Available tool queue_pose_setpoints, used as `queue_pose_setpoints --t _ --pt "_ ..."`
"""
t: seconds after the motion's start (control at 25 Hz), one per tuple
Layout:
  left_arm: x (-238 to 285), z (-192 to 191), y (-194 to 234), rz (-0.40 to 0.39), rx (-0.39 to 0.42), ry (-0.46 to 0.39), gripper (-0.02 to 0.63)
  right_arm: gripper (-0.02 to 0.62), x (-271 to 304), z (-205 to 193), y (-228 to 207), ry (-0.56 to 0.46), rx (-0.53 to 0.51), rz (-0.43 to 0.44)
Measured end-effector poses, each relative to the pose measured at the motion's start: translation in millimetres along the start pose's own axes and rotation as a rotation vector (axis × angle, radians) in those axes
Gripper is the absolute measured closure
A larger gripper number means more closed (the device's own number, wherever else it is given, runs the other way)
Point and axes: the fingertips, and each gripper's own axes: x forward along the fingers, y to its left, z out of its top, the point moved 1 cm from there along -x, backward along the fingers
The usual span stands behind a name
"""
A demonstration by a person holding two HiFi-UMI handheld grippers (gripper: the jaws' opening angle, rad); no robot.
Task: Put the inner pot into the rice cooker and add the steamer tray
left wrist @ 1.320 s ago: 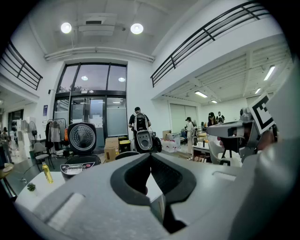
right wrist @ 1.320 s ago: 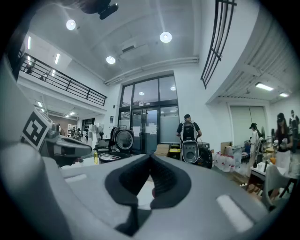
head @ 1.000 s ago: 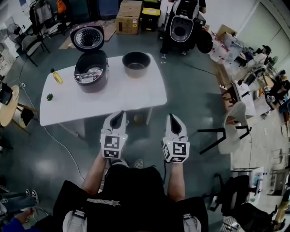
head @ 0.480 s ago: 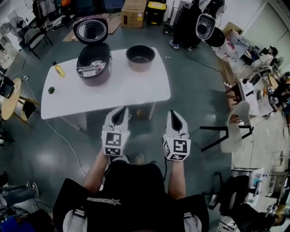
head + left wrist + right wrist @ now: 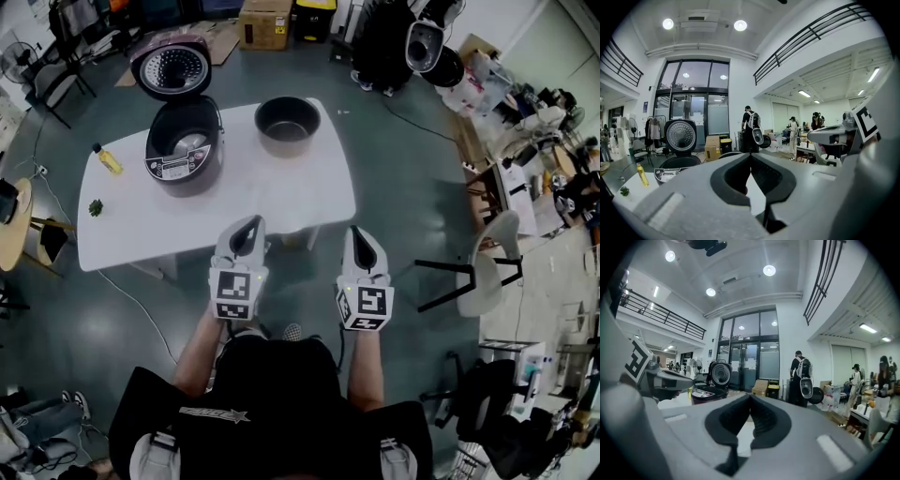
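You held both tongs closed and empty, side by side, at the near edge of the white table [image 5: 281, 192]. The left gripper [image 5: 250, 223] and the right gripper [image 5: 360, 231] each had their jaws pressed together with nothing between them. The inner pot [image 5: 287, 122] stood on the table's far side, just beside the rice cooker [image 5: 183, 150], whose lid stood open. A yellow bottle [image 5: 108, 159] lay near the left end.
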Motion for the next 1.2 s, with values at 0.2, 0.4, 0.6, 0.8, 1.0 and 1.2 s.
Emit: queue_pose_setpoints --t 0.2,0.4,0.6,0.8,1.0,1.2 --pt "40.2 3.5 31.3 -0.021 -0.003 0.003 0.595 0.592 47.3 5.3 0.5 0.006 0.004 -0.014" --pt "75.6 7.9 65.6 -0.04 -0.003 0.01 0.595 0.592 93.3 11.4 9.8 0.023 0.006 -0.02" --pt "103.8 10.5 94.6 -0.066 -0.003 0.018 0.595 0.592 128.9 19.9 13.8 0.028 0.022 -0.037" --pt "127.8 9.7 122.5 -0.098 -0.001 0.02 0.595 0.592 160.8 22.0 21.6 0.034 0.022 -0.069" --pt "148.5 5.2 147.2 -0.123 -0.004 0.026 0.595 0.592 188.0 18.3 30.5 0.047 0.028 -0.097" --pt "164.4 3.6 160.4 -0.162 0.005 0.035 0.595 0.592 205.0 19.7 32.2 0.047 0.041 -0.134"
